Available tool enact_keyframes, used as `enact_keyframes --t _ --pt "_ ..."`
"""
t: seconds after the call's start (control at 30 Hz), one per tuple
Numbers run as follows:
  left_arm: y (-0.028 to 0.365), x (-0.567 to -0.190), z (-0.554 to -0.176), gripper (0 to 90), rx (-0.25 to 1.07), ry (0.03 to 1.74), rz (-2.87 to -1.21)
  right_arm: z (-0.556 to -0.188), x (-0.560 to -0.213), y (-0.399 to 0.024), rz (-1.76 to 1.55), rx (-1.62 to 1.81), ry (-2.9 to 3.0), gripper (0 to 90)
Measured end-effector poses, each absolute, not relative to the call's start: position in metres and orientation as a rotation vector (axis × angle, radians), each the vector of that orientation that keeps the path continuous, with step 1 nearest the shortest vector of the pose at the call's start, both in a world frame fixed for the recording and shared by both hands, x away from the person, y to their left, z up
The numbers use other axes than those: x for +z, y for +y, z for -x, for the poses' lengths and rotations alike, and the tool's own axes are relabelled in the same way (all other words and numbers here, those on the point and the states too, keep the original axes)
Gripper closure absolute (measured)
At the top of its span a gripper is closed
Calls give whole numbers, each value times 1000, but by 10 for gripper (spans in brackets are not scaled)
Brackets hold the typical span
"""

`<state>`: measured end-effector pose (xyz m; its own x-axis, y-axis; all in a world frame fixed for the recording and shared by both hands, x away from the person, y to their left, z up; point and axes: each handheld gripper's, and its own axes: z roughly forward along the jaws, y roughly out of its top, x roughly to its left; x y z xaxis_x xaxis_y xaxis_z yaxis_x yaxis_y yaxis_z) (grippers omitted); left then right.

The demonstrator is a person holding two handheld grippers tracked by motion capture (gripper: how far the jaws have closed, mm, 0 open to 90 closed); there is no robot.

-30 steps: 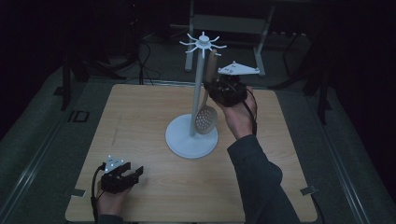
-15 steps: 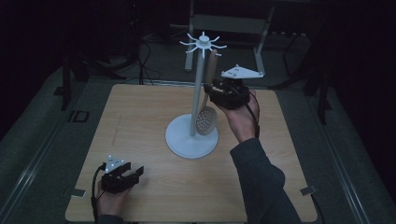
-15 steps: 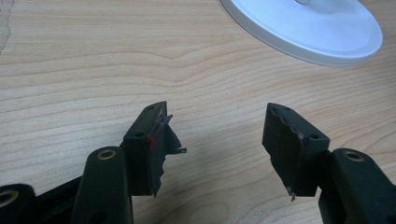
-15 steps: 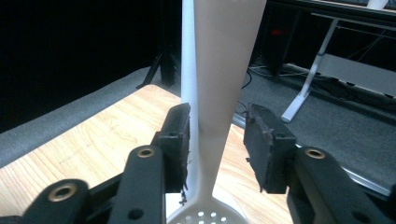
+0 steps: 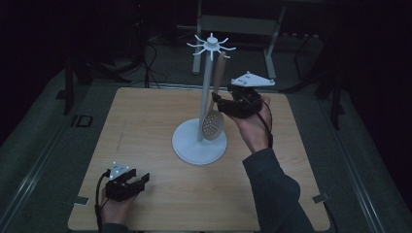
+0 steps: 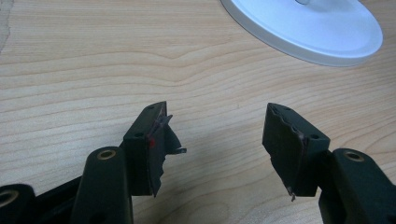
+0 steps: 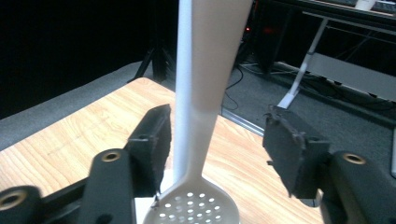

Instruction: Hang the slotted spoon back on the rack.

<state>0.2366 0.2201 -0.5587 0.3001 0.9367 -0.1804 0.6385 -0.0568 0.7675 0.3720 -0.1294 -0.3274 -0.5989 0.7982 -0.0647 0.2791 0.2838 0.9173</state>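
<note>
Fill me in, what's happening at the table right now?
A slotted spoon hangs from the white hook stand mid-table. The right gripper is at the spoon's handle, jaws open on either side of it without clamping. The left gripper rests open and empty on the wooden table near its front left corner.

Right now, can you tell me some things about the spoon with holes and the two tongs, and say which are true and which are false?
1. The beige slotted wooden spoon hangs beside the white stand's pole. True.
2. The right tongs are squeezed shut on the spoon. False: they are open, with the handle between them.
3. The left tongs hold a cup. False: they are open and empty.
4. The stand's round white base sits on the light wooden table. True.
</note>
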Motion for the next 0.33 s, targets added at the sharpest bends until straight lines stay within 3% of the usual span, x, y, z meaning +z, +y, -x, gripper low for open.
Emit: enact_keyframes --t 0.33 --pt "220 -559 -237 412 478 1424 -1771 -366 -349 -148 -996 1266 2045 303"
